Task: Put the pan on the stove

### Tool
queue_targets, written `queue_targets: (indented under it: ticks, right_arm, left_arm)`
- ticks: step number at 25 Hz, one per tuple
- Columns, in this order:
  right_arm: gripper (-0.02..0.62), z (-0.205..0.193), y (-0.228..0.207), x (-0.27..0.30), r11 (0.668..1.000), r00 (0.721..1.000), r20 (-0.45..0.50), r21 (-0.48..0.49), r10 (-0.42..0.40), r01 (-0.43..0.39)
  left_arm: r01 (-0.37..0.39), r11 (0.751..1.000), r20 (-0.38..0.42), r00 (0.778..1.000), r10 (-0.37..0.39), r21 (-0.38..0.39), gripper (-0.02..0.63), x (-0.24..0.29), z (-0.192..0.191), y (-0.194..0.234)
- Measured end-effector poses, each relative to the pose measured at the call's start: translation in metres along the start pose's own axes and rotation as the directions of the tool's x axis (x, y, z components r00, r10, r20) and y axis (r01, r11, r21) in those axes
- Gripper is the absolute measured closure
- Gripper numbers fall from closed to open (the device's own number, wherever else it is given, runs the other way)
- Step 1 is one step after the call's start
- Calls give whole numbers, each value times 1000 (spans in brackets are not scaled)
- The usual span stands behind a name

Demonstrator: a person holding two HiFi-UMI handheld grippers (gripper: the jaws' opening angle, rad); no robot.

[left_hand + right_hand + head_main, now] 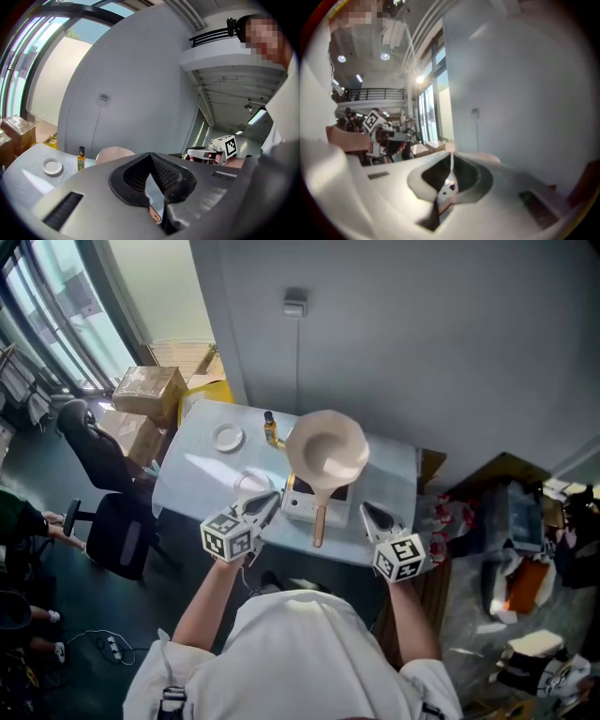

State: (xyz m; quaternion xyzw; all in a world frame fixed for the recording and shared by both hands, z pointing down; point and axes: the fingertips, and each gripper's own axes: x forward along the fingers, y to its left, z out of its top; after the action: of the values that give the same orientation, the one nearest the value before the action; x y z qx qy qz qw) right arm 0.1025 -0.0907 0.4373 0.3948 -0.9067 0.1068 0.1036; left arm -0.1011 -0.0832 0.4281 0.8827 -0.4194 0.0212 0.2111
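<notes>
Grey wall point(403, 343) fills the background, with a small box point(294, 306) mounted high on it and a cable running down towards the table point(202, 465). That table carries a pale cloth and stands right against the wall.

At its middle sits a small white stove point(302, 509), and the cream pan point(326, 451) rests on top of it. The pan is upright, its bowl open to the ceiling. Its wooden handle point(320, 521) reaches over the stove's front edge towards the person.

Just left of the pan stands a small bottle point(270, 427) with a dark cap. A white saucer point(228, 438) lies further left, apart from the bottle. Another pale dish point(251, 484) lies nearer the person, close to the left tongs point(270, 502).

The left tongs hover at the table's near edge, left of the handle and not touching it. Their dark pads meet at the tips and nothing sits between them. The right tongs point(372, 514) hover on the other side of the handle, also clear of it. They too are pressed together and empty. The stove and pan lie between the two.

Off the table's far left corner stand cardboard boxes point(150, 390), and an office chair point(120, 531) sits on the floor to the left.
</notes>
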Motion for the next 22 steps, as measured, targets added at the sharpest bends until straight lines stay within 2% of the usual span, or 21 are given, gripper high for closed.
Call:
queue_targets:
  ticks: [12,22]
  right_arm:
    - [563,23,1,4,995,993,64,1,-98,98]
    - [563,26,-3,1,992,989,71,26,-128,127]
  left_arm:
    - [44,996,8,999,-44,73,584,5,29,14]
    - [64,996,2,998,-64,65,584,12,31,16]
